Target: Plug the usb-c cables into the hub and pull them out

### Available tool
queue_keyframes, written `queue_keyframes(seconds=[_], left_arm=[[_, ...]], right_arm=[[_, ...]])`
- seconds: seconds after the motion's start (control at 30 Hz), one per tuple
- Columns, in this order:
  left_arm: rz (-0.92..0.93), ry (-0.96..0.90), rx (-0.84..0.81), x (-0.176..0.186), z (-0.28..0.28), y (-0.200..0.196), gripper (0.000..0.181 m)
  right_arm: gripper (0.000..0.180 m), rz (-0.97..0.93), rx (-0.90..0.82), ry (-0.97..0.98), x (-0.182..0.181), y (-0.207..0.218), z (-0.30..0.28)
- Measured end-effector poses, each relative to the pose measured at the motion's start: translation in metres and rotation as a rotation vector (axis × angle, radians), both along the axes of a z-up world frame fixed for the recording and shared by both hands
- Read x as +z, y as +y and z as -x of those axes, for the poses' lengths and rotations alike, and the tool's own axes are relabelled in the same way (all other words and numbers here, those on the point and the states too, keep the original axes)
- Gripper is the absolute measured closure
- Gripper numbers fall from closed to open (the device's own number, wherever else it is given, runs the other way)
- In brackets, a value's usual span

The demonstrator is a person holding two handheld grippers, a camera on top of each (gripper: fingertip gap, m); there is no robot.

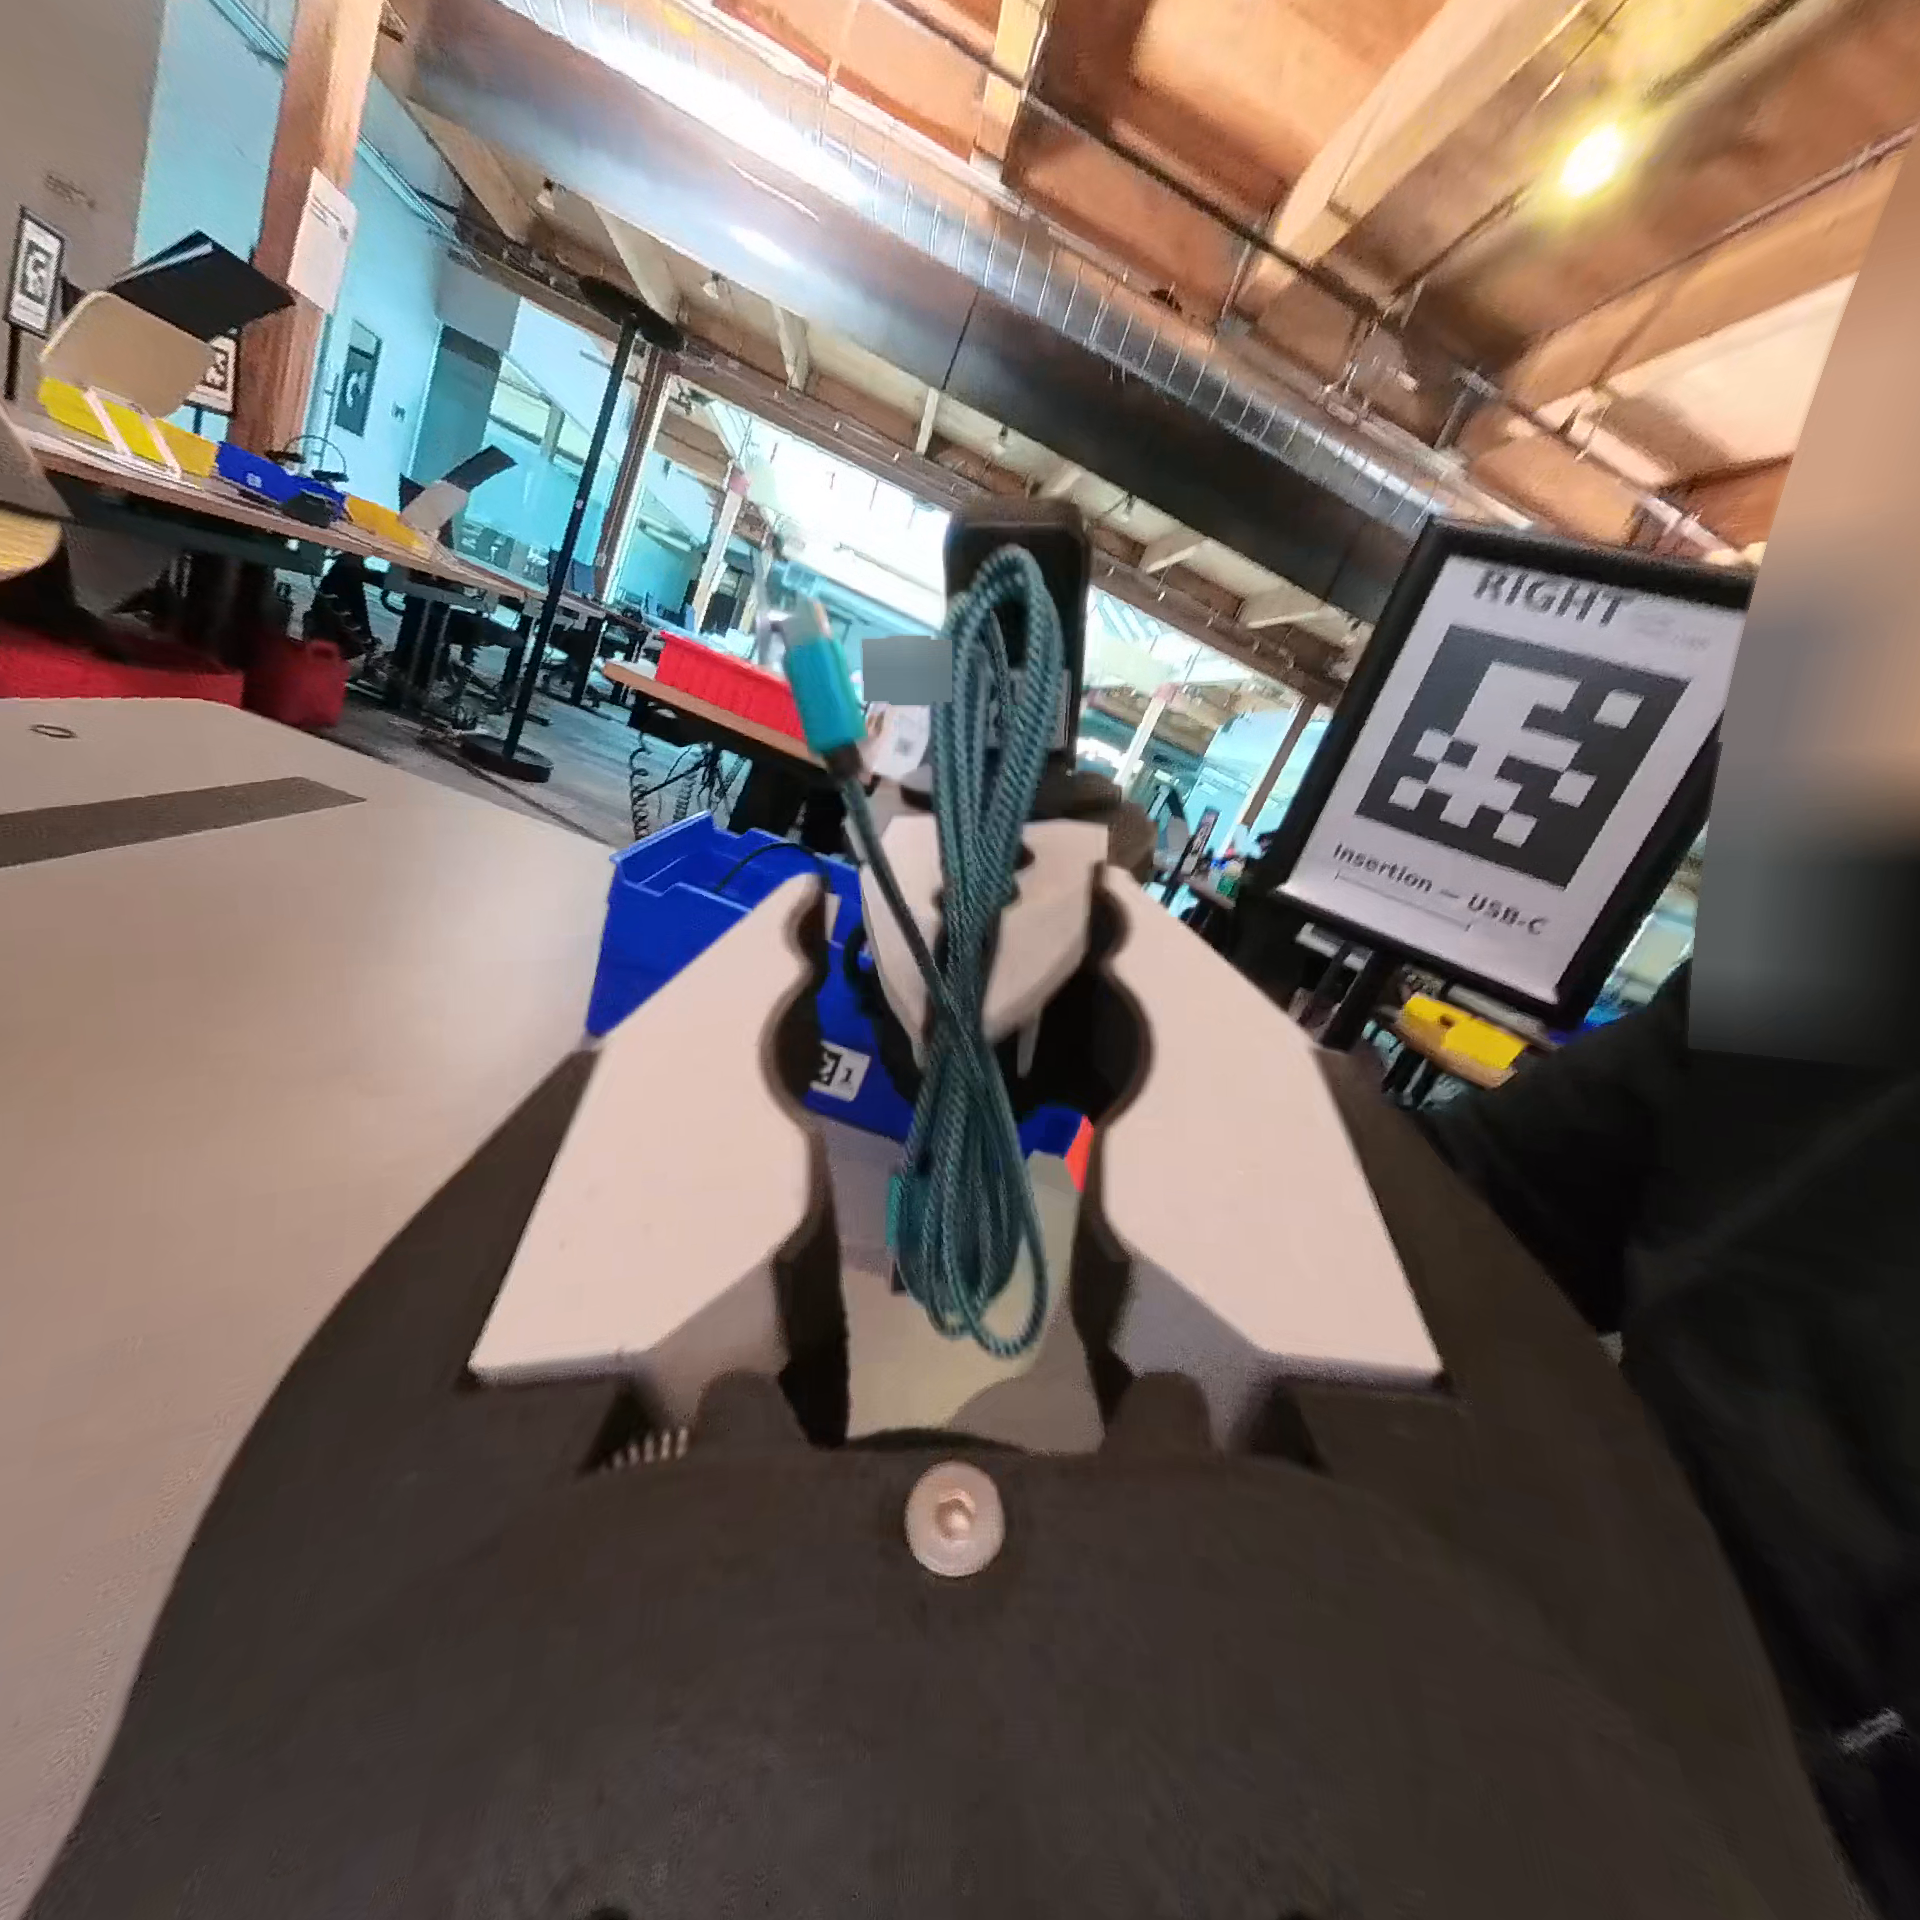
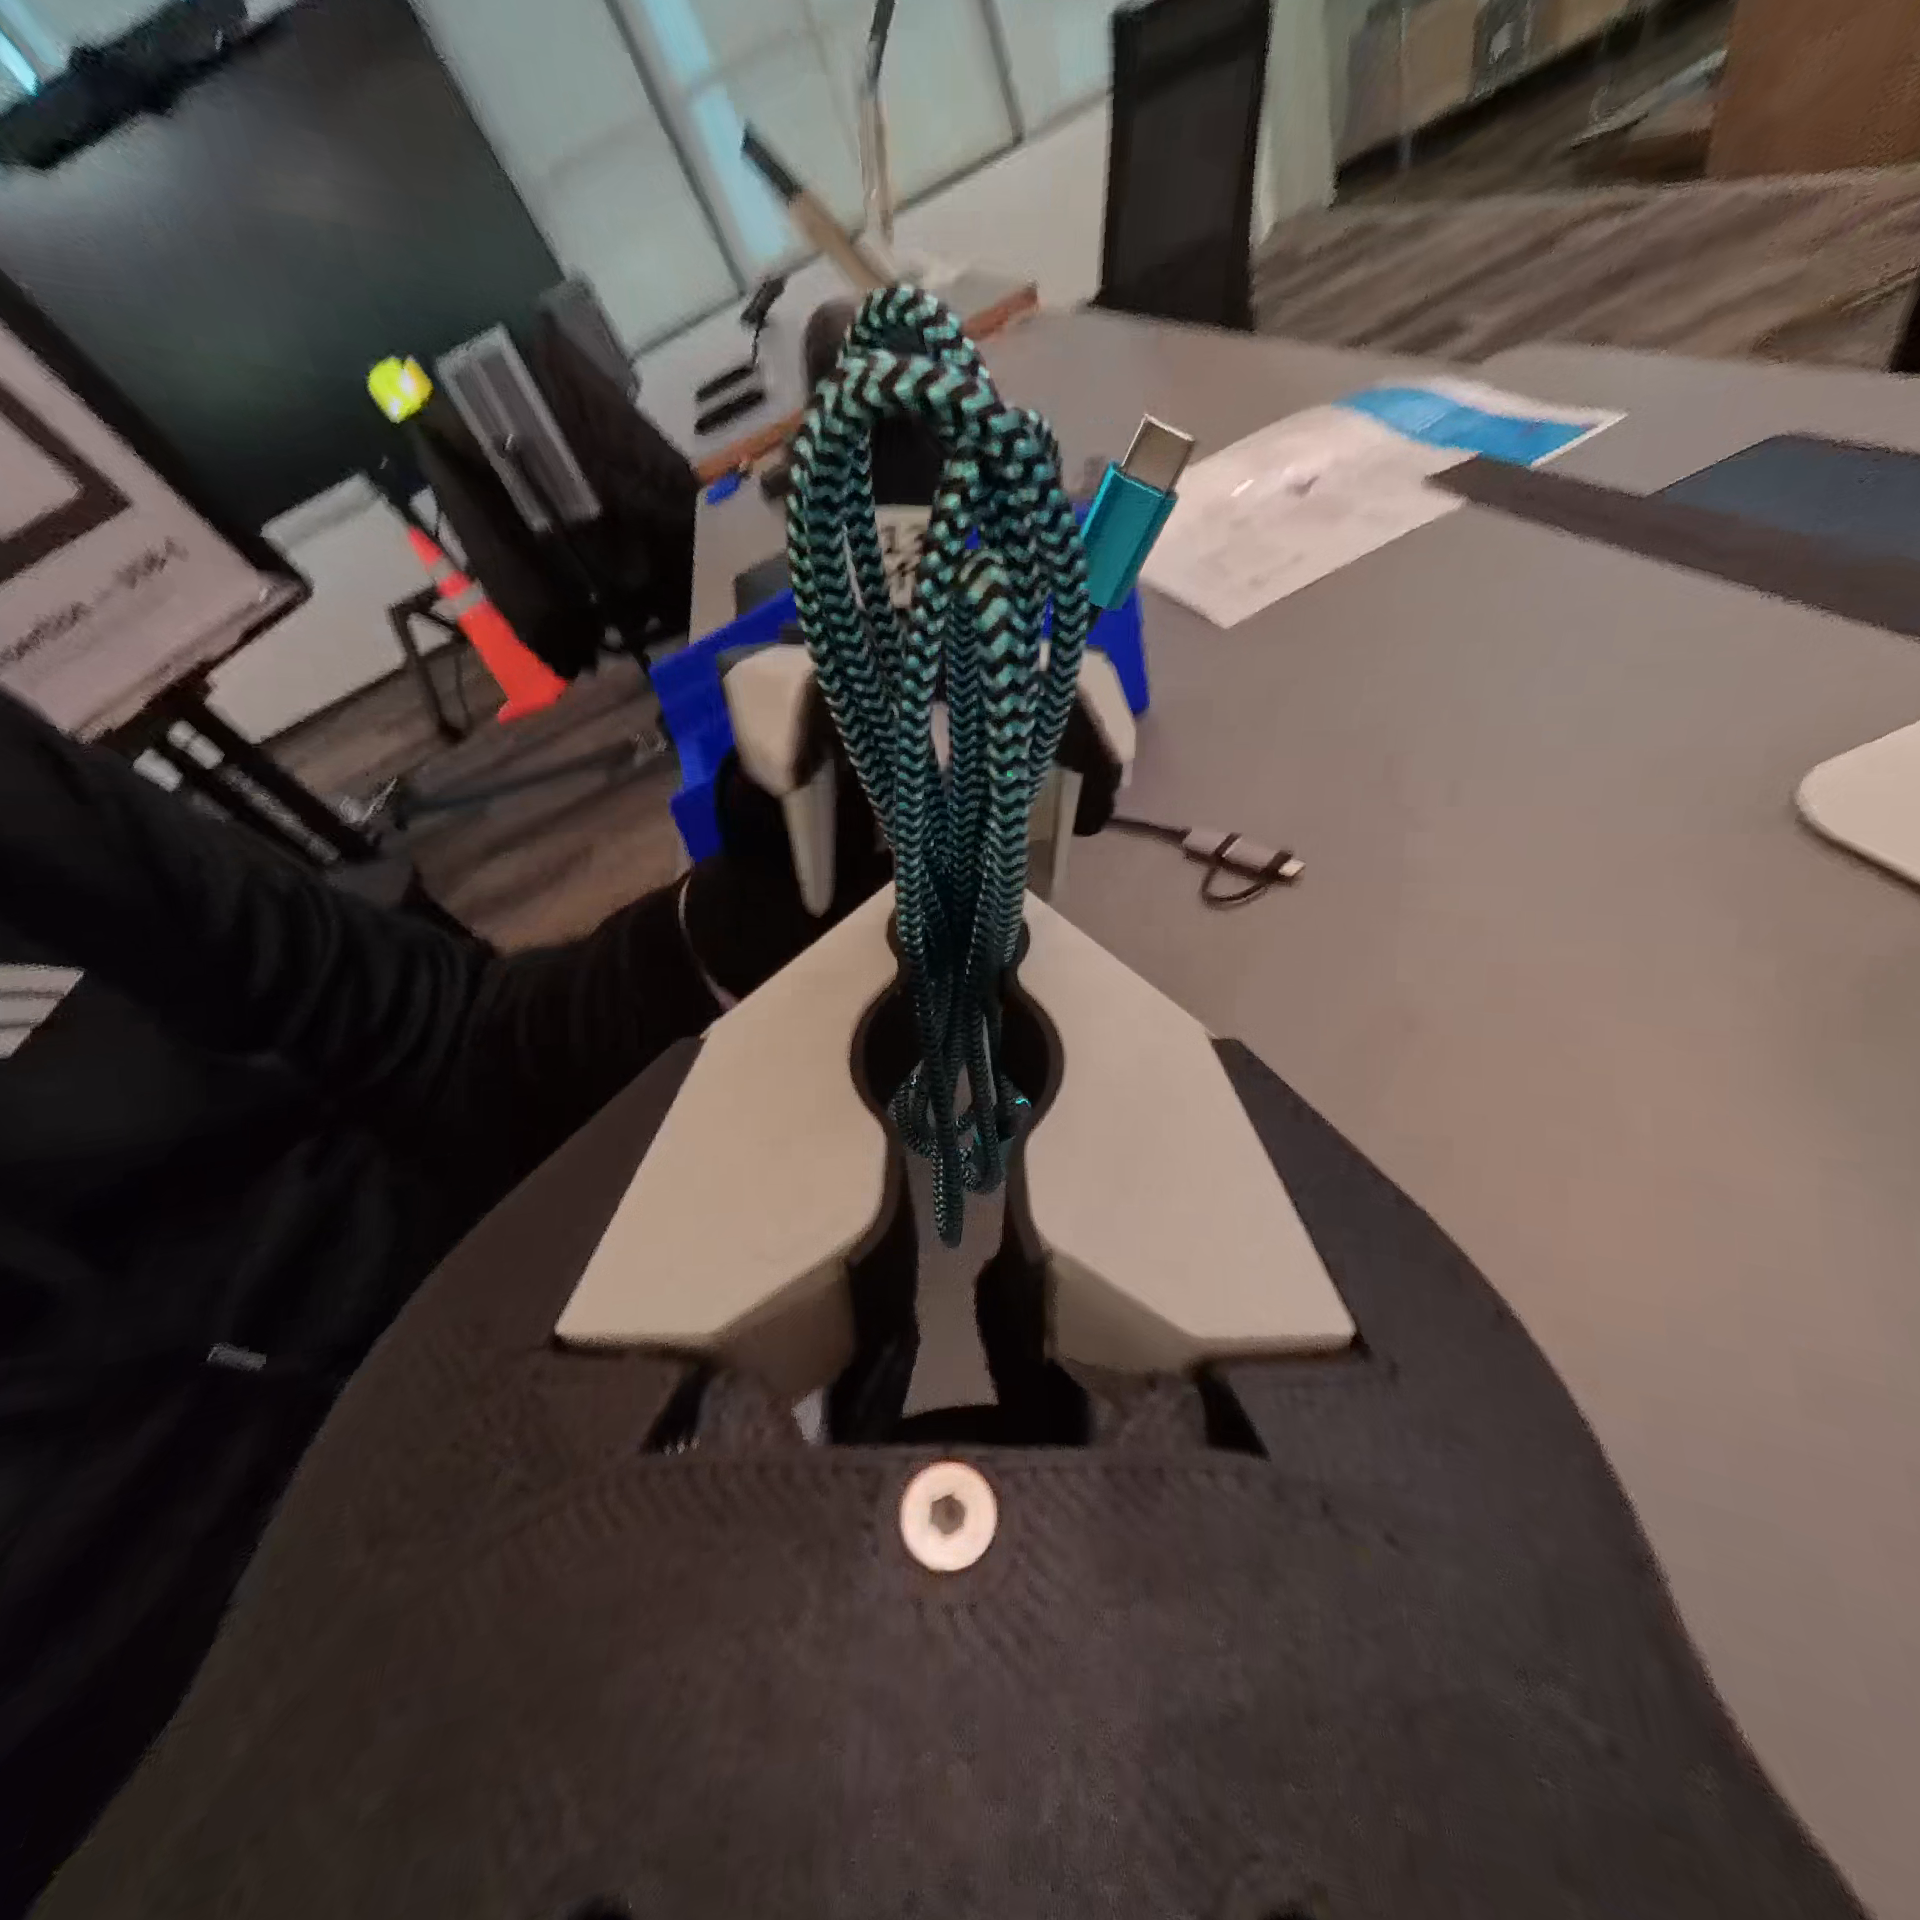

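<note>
Right gripper [image 2: 961, 935] clamps the bundled teal braided cable [image 2: 925, 665]; left gripper [image 1: 961, 914] gapes. Loose loops risk slipping, connector [image 2: 1127, 520] swinging

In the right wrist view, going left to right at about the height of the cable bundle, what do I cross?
Framed sign on its stand → orange traffic cone → braided teal cable bundle, pinched by the right gripper → teal USB-C plug → printed paper sheet on the grey table.
</note>
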State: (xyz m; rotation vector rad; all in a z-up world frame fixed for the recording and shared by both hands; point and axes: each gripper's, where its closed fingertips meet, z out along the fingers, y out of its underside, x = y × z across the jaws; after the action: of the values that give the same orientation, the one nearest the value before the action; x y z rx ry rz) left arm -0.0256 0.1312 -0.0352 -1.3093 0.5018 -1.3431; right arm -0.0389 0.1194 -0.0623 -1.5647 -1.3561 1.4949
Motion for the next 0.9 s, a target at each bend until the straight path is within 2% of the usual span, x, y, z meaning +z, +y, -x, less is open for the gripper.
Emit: queue_keyframes(seconds=[0.03,0.13,0.23,0.4,0.6,0.73,0.83,0.9], left_arm=[[0.003,-0.040,-0.008,0.003,0.001,0.000,0.150],[0.018,-0.100,-0.030,0.005,0.002,0.000,0.179],[0.017,-0.074,0.049,0.002,0.008,0.006,0.181],[0.018,-0.039,0.181,0.000,0.037,0.017,0.181],[0.122,0.272,0.264,-0.048,0.028,0.035,0.181],[0.200,0.318,0.166,-0.068,0.002,0.034,0.179],[0.252,0.342,0.030,-0.081,-0.025,0.023,0.177],[0.279,0.340,0.023,-0.087,-0.032,0.025,0.177]], right_arm=[[0.173,-0.003,0.034,-0.017,-0.004,-0.007,0.002],[0.173,-0.022,0.059,-0.066,-0.014,-0.015,0.006],[0.173,-0.025,0.034,-0.026,-0.007,-0.010,0.006],[0.174,0.041,-0.100,0.181,0.027,0.022,-0.010],[0.174,-0.008,-0.297,0.325,0.065,0.057,-0.036],[0.174,-0.054,-0.314,0.372,0.086,0.057,-0.040],[0.175,-0.051,-0.264,0.359,0.085,0.046,-0.029],[0.177,-0.045,-0.237,0.342,0.080,0.040,-0.023]])
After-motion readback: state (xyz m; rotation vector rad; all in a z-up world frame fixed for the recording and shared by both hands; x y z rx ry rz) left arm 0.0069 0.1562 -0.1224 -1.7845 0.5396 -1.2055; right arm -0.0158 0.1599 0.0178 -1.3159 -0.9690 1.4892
